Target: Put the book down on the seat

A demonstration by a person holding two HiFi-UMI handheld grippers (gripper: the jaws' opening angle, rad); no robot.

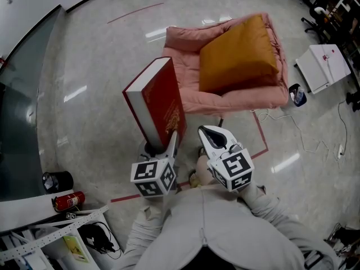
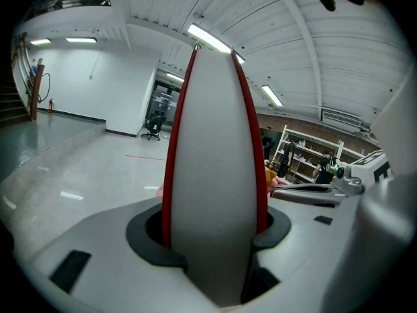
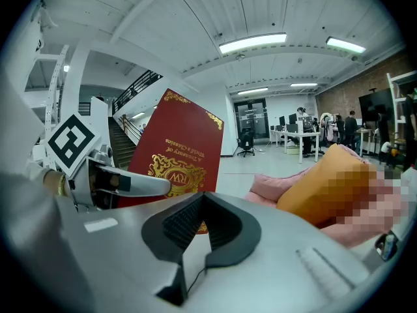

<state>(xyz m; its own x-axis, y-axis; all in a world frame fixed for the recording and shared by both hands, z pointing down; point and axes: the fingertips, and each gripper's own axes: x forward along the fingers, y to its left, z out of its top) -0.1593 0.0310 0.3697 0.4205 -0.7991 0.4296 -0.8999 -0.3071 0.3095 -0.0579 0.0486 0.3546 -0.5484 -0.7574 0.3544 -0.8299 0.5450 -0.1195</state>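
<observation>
The pink seat [image 1: 183,66] is carrying an orange cushion [image 1: 239,52] that is leaning against its back. The red book [image 1: 160,103] is not lying on it. The book is standing upright in the air just short of the seat's near left corner, and the left gripper [image 1: 170,144] is clamping its lower end. The right gripper [image 1: 212,136] is hovering just beside it, jaws pressed together on nothing. Both are tilting slightly downward toward the seat.
</observation>
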